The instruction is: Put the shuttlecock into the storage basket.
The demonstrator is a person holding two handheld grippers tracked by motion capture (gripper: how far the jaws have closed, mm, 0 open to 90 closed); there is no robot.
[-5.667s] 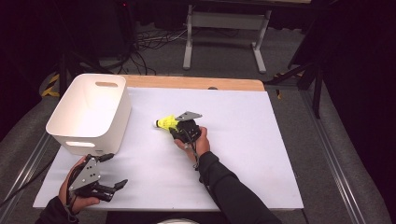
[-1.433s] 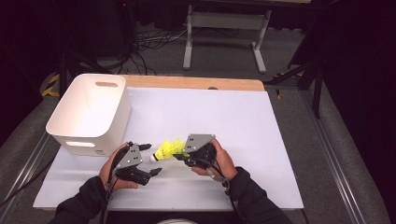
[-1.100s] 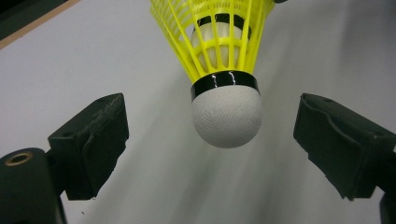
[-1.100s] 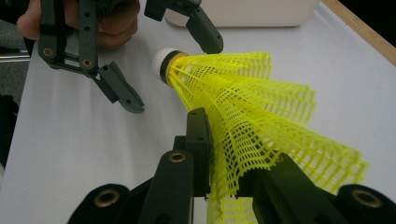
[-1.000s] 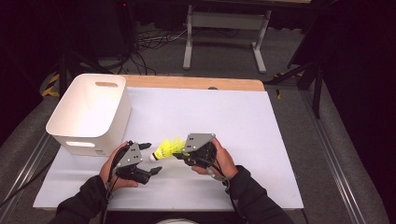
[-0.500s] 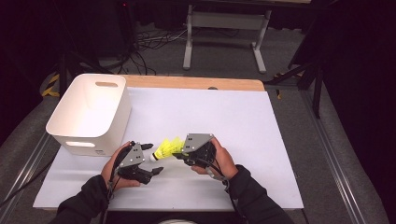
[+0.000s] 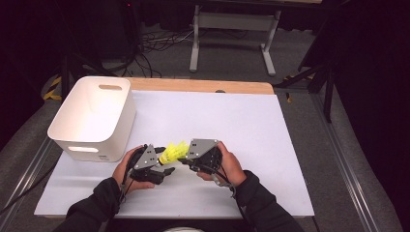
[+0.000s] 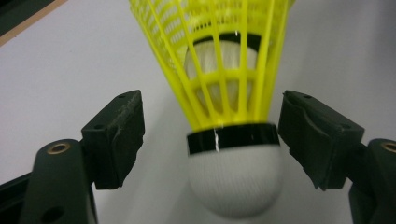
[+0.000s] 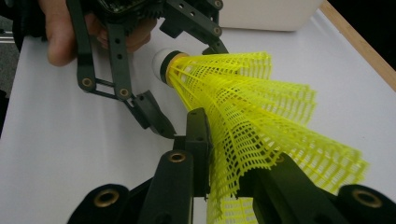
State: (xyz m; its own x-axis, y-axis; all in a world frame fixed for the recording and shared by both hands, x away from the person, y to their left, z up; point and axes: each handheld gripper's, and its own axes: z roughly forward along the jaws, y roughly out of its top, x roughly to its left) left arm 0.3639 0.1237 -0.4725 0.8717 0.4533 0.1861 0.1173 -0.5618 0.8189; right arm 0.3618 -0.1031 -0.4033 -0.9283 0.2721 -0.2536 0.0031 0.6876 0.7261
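Note:
A yellow plastic shuttlecock with a white cork hangs just above the white table sheet, lying roughly level. My right gripper is shut on its mesh skirt, which buckles between the jaws. My left gripper faces it from the left with the cork between its jaws. These jaws have just been closing, but a gap remains on both sides and the pads do not touch the cork. The left gripper also appears in the right gripper view, around the cork end.
A white plastic bin with handle slots stands at the table's left, close behind my left hand. A wooden table edge runs along the back. Table legs and cables lie on the floor beyond.
Earlier my left gripper lay near the front left corner and the right held the shuttlecock mid-table. Both have met near the front, and the left jaws have narrowed around the cork.

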